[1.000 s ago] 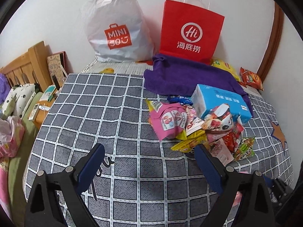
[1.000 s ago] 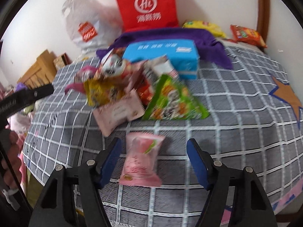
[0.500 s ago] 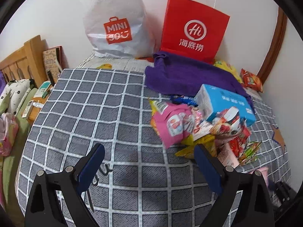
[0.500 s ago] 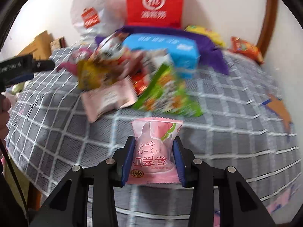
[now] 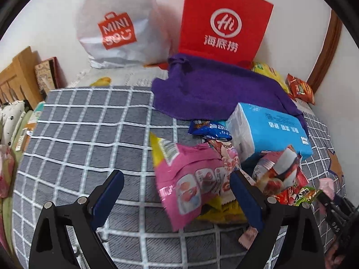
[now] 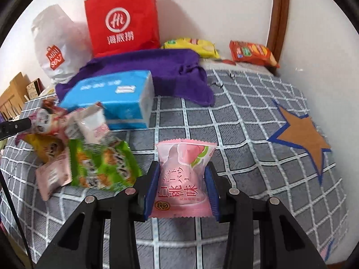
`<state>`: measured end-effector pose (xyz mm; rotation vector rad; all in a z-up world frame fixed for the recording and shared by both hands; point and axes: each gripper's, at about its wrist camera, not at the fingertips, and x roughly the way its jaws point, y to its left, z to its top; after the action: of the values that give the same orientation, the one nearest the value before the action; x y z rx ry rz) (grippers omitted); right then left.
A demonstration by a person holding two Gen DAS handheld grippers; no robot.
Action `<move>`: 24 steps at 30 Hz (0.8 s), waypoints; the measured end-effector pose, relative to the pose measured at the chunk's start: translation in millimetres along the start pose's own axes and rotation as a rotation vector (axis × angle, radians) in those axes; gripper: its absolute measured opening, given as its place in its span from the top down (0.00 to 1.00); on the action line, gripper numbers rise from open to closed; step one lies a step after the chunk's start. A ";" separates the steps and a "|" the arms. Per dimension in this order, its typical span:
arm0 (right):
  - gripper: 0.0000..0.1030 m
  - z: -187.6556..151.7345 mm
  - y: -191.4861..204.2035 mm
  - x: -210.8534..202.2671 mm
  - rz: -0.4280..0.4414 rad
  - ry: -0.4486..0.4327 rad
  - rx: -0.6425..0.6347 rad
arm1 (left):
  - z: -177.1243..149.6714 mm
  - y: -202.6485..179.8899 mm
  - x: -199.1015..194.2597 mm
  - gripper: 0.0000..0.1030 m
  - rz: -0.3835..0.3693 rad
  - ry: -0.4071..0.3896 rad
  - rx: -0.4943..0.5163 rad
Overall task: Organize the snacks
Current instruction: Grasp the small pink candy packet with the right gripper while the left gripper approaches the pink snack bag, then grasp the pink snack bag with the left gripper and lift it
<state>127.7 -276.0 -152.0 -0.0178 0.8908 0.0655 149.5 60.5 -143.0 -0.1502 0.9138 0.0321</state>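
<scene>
Between the blue pads of the right gripper (image 6: 182,187), a pink peach packet (image 6: 182,179) is being clamped upright.

"MINISO" is printed on an orange logo on the white plastic bag (image 5: 119,25). "Hi" in a white ring, with "海底捞" beneath, is printed on the red paper bag (image 5: 224,22). "白桃味" is printed on the pink snack packet (image 6: 182,179).

Soft, even indoor light; fisheye bending and dark corners in both views, with slight motion blur on the snack pile (image 6: 74,148).
</scene>
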 end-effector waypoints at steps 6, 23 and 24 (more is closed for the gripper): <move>0.61 -14.5 -2.0 20.3 0.025 0.030 -0.003 | 1.0 -2.3 17.8 0.44 -0.057 0.027 -0.010; 0.61 19.0 -5.1 -9.0 0.045 -0.001 0.024 | 6.2 15.5 -34.7 0.49 -0.010 -0.018 -0.015; 0.61 21.4 -3.7 -12.0 0.045 -0.009 0.019 | 7.4 18.0 -39.1 0.49 -0.012 -0.025 -0.025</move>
<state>137.0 -279.4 -129.3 0.0207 0.8825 0.0991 129.7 80.9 -109.7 -0.1783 0.8877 0.0344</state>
